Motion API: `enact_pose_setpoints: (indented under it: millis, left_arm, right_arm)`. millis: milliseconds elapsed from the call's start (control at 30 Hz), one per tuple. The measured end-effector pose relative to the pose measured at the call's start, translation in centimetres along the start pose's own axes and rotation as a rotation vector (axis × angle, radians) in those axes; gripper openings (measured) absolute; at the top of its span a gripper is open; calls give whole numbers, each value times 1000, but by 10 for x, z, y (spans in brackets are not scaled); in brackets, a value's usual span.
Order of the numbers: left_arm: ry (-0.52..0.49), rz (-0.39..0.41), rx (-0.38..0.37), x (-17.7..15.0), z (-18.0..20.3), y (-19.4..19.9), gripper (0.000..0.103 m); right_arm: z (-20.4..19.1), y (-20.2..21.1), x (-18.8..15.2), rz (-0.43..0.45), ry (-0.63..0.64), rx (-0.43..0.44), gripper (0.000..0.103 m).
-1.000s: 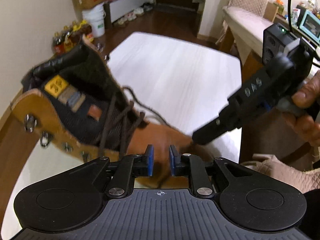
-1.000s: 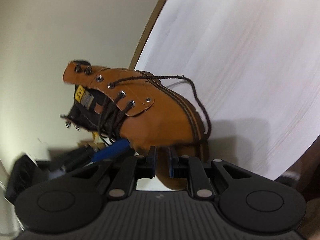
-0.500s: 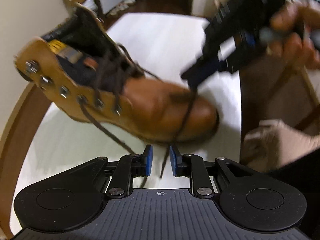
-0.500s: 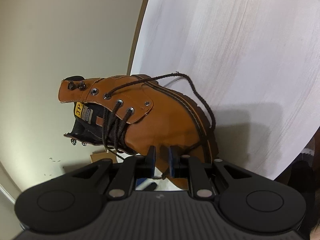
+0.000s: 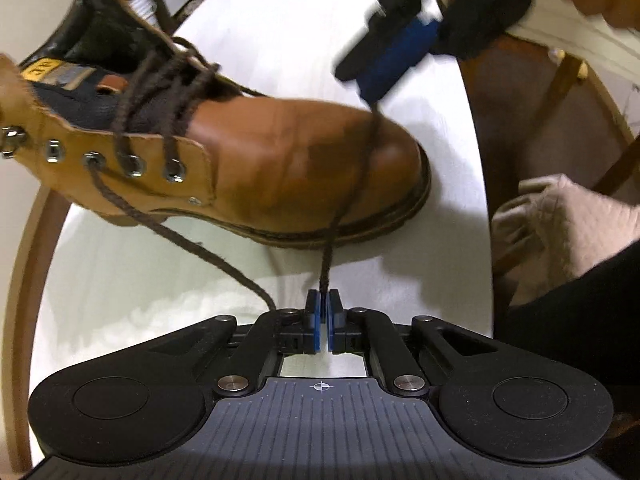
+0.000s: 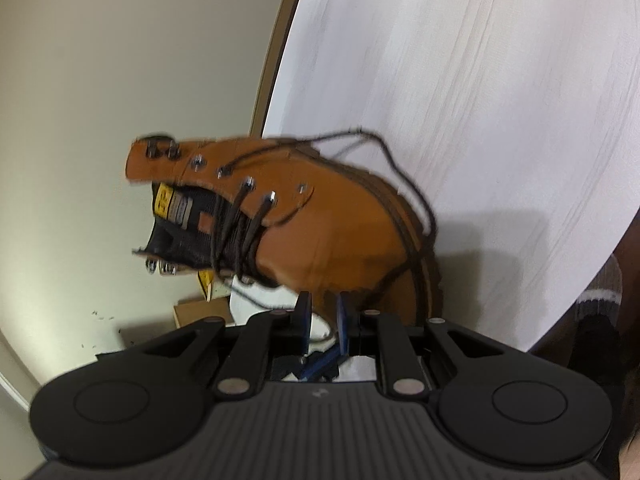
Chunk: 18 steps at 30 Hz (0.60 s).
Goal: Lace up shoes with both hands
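white table carries one tan boot, lying near the table's front edge with its toe toward the person's side. lower eyelets are laced; the upper hooks above them stand bare. one brown lace end runs off the boot's toe and down into the left gripper, whose pads are pressed together on it. the other lace end trails loose from a boot eyelet toward the same gripper. the right gripper hovers just above the boot's toe, jaws parting, nothing visibly pinched between them. judged step: handing the lace from right to left. next move calls for steering the held end to the next free eyelet without slack.
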<state>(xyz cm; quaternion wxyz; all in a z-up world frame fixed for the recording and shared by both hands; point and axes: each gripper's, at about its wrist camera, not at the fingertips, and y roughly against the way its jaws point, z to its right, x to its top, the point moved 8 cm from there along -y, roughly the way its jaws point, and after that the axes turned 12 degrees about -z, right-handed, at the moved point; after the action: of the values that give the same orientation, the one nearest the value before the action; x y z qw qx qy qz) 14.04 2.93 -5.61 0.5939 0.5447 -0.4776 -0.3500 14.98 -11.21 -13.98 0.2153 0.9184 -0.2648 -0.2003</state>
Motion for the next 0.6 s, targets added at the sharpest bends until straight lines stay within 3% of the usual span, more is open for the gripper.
enact_pose_setpoints:
  millis: [133, 267, 600]
  left_arm:
    - [82, -7, -29, 5, -9, 19, 3]
    - [136, -20, -60, 11, -17, 30, 3]
    - [80, -1, -66, 24, -10, 40, 3]
  right_arm:
    - [0, -17, -13, -51, -46, 35, 28]
    - [0, -30, -24, -79, -93, 75, 29]
    - [-7, -36, -22, -24, -127, 95, 28]
